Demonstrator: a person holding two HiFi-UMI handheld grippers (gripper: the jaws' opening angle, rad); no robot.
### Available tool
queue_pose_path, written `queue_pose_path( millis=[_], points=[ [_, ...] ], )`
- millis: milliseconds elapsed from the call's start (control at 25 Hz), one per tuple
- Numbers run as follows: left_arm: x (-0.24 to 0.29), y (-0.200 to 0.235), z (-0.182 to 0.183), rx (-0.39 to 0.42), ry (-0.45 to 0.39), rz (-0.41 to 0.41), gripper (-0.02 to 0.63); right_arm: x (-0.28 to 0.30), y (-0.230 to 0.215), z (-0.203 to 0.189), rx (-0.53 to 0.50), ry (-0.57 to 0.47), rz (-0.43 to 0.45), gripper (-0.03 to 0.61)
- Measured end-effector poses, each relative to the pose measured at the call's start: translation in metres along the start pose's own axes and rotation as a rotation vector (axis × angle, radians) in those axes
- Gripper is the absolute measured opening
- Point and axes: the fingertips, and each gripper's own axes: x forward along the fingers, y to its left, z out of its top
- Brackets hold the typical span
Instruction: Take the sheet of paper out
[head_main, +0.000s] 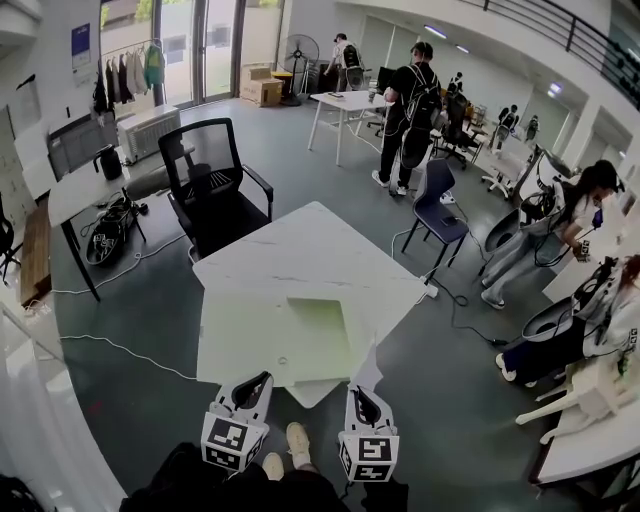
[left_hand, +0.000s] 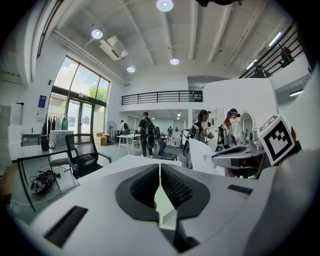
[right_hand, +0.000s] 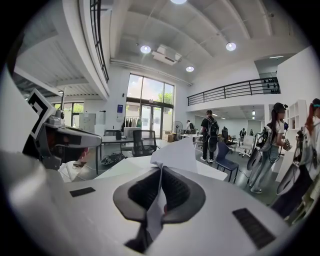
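Head view: we see the left gripper (head_main: 256, 381) at the near edge of the white table (head_main: 320, 245). Its jaws are closed on the near edge of a pale green folder (head_main: 250, 330) that lies flat on the table. In the left gripper view, a thin pale green strip sits between the closed pads.

Just right of it, the right gripper (head_main: 360, 392) is clamped on the sheet of paper (head_main: 367, 371). In the right gripper view, the white sheet runs between the closed jaws and rises past their tips, tilted up towards the table. In the head view, the sheet stands at the folder's near right corner. We cannot tell how much of it sits inside the folder. The two grippers are near each other, side by side.

Surroundings, left to right:
- A desk (head_main: 75, 190) with a dark bag (head_main: 108, 232) beside it, well apart from the table.
- A white cable (head_main: 120, 350) on the floor.
- A black office chair (head_main: 205, 175) at the table's far left side.
- A standing person in black (head_main: 410, 110) further back.
- A blue chair (head_main: 440, 205) beyond the table's right corner.
- Seated people (head_main: 590, 210) at the far right.
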Motion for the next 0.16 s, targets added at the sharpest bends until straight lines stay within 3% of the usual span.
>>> queue_pose_path(
  millis=[160],
  points=[
    [0.0009, -0.0043, 0.0001, 0.001, 0.001, 0.003, 0.031, -0.0019, -0.0026, 0.0005, -0.004, -0.004, 0.007, 0.021]
  ],
)
